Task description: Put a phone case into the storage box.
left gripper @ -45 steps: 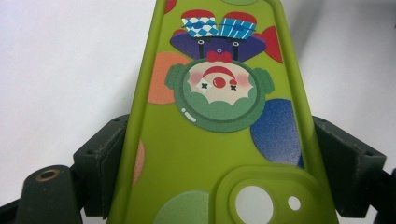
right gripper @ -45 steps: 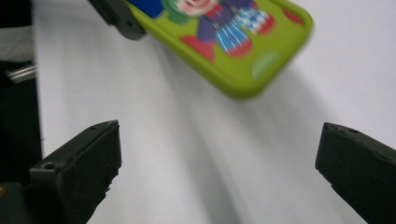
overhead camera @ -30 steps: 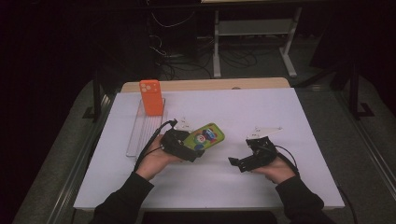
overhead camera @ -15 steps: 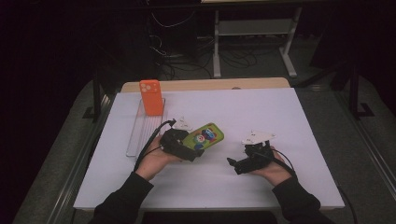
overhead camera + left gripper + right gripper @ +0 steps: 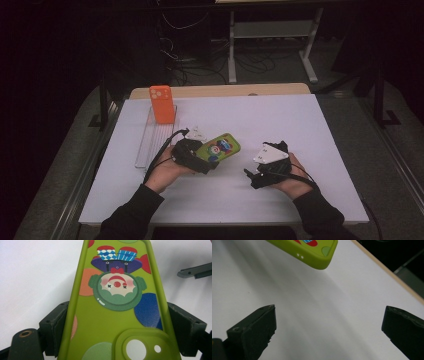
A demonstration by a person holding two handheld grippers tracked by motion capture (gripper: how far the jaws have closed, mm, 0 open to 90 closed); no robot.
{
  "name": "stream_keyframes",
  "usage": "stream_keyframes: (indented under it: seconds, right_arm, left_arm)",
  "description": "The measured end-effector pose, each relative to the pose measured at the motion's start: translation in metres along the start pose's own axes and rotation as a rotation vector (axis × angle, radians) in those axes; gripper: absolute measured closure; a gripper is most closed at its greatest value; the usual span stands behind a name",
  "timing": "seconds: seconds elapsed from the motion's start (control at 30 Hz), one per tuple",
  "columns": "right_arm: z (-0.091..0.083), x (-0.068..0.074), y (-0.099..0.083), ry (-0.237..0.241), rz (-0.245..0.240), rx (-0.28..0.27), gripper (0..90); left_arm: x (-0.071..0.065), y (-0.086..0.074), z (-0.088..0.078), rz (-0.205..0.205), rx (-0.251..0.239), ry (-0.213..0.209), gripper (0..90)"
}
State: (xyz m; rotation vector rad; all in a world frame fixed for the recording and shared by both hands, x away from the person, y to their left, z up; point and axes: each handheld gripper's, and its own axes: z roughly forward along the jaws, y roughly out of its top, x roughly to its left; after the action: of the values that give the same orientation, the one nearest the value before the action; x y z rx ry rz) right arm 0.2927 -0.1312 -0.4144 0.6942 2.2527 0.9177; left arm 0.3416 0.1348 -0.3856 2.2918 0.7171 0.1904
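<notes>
A green phone case (image 5: 220,147) printed with a clown face lies tilted just above the white table top, camera cut-out toward the hand. My left gripper (image 5: 207,159) is shut on it; in the left gripper view both black jaws press the long sides of the case (image 5: 117,315). My right gripper (image 5: 251,178) is held to the right of the case, apart from it, pointing left. In the right gripper view, the right gripper (image 5: 329,325) stands open over bare table, with a corner of the green case (image 5: 312,250) ahead of it.
An orange phone case (image 5: 162,104) stands upright at the far end of a clear slotted rack (image 5: 150,145) on the left. The white sheet (image 5: 280,120) covers a wooden table whose far edge (image 5: 220,91) shows. Stands and cables stand on the dark floor behind.
The right hand and its gripper have edged slightly left toward the green case. The left hand and the case have stayed in place.
</notes>
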Motion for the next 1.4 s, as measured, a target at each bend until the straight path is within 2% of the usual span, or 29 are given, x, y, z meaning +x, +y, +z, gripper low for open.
stream_keyframes:
  seconds: [0.13,0.23,0.27,0.4,0.53,0.63,0.73,0.77,0.93,1.0,1.03,1.07,1.13,1.17,1.23,1.3,1.37,1.4]
  right_arm:
    - [0.000,0.004,0.001,-0.037,-0.079,-0.002,0.0]
    - [0.001,0.008,0.001,-0.084,-0.159,0.013,0.0]
    - [0.001,0.008,0.001,-0.102,-0.202,0.014,0.0]
    - [0.000,0.013,0.003,-0.144,-0.292,0.015,0.0]
    - [0.002,0.018,0.003,-0.175,-0.332,0.011,0.0]
    - [0.002,0.019,0.003,-0.212,-0.411,0.013,0.0]
    - [0.002,0.022,0.003,-0.231,-0.450,0.009,0.0]
    - [0.003,0.022,0.004,-0.241,-0.492,0.010,0.0]
    - [0.003,0.028,0.004,-0.301,-0.547,0.012,0.0]
    - [0.003,0.029,0.004,-0.326,-0.598,-0.003,0.0]
    - [0.003,0.029,0.005,-0.340,-0.619,-0.009,0.0]
    - [0.003,0.029,0.006,-0.354,-0.668,-0.012,0.0]
    - [0.003,0.031,0.006,-0.367,-0.688,-0.016,0.0]
    - [0.004,0.032,0.006,-0.376,-0.713,-0.024,0.0]
    - [0.005,0.034,0.007,-0.381,-0.725,-0.028,0.0]
    - [0.007,0.037,0.008,-0.387,-0.736,-0.028,0.0]
    - [0.008,0.040,0.010,-0.400,-0.755,-0.050,2.0]
    - [0.008,0.042,0.010,-0.405,-0.765,-0.066,2.9]
  left_arm:
    - [0.000,0.000,0.000,0.015,0.002,-0.002,15.1]
    - [0.000,0.000,0.001,0.012,0.001,-0.009,15.1]
    - [0.000,0.000,0.001,0.017,0.003,-0.009,15.1]
    - [0.001,0.000,0.000,0.029,-0.001,-0.009,15.2]
    - [-0.001,0.000,0.002,0.007,-0.015,-0.011,15.1]
    - [-0.002,0.000,0.002,-0.006,-0.020,-0.012,15.1]
    - [-0.002,0.000,0.002,0.003,-0.017,-0.011,15.1]
    - [-0.002,0.000,0.002,-0.005,-0.017,-0.015,15.1]
    - [-0.004,0.000,0.003,-0.017,-0.022,-0.018,15.1]
    - [-0.003,0.000,0.003,-0.006,-0.014,-0.018,15.1]
    - [-0.002,0.000,0.002,0.015,0.004,-0.017,15.2]
    - [-0.002,0.000,0.001,0.017,0.008,-0.017,15.2]
    - [-0.003,0.000,0.002,0.014,0.007,-0.017,15.2]
    - [-0.003,0.000,0.002,0.008,0.002,-0.018,15.2]
    - [-0.003,0.001,0.002,0.016,0.005,-0.018,15.2]
    - [-0.005,0.002,0.002,-0.001,-0.007,-0.026,15.2]
    - [-0.007,0.002,0.003,-0.006,-0.022,-0.028,15.2]
    - [-0.007,0.003,0.002,0.005,-0.016,-0.029,15.2]
